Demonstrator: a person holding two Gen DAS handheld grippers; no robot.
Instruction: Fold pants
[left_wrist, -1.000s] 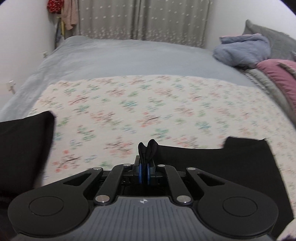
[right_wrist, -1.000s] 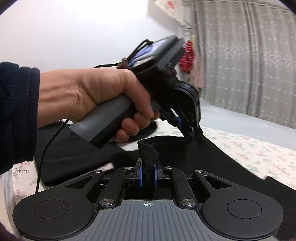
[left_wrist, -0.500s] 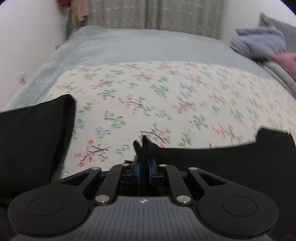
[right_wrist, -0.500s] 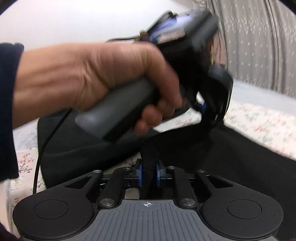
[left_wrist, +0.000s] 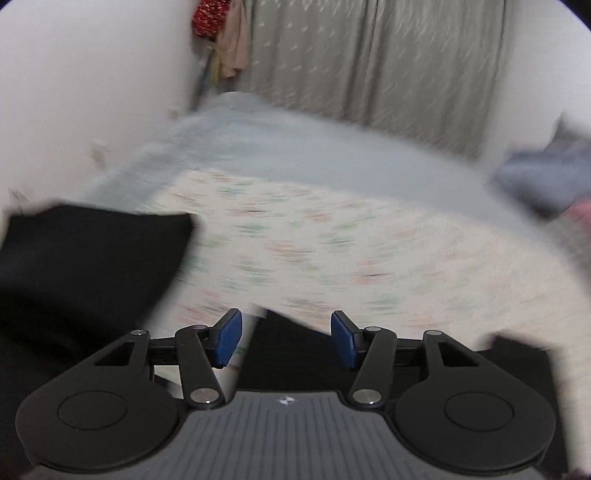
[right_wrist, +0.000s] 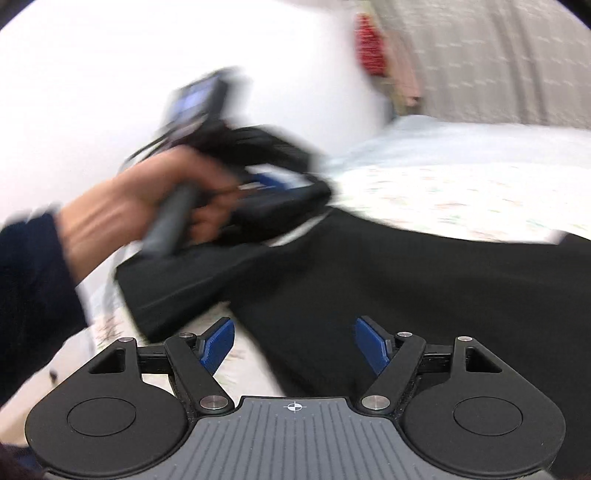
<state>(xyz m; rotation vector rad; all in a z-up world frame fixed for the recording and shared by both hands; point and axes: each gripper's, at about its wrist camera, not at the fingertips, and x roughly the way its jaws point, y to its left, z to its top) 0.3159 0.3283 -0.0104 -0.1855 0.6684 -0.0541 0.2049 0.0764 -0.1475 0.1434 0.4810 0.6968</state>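
The black pants (right_wrist: 406, 280) lie on the floral sheet (right_wrist: 461, 195) of the bed. My right gripper (right_wrist: 295, 345) is open, its blue pads (right_wrist: 218, 345) apart just above the black cloth, holding nothing. My left gripper (left_wrist: 286, 341) is open too, with an edge of the pants (left_wrist: 288, 350) lying between and below its pads. Another part of the pants (left_wrist: 81, 258) lies at the left in the left wrist view. In the right wrist view the left hand and its gripper (right_wrist: 280, 188) hover over the pants' far left part. Both views are motion-blurred.
A grey-blue blanket (left_wrist: 295, 147) covers the far half of the bed. Bundled clothes and pillows (left_wrist: 546, 177) lie at the right. Curtains (left_wrist: 369, 59) and a white wall (left_wrist: 92, 74) stand behind; clothes hang (left_wrist: 221, 37) in the corner.
Both grippers were shut on folds of the black pants; now both are open and the cloth has dropped onto the bed. Both cameras have tilted upward, away from the bed.
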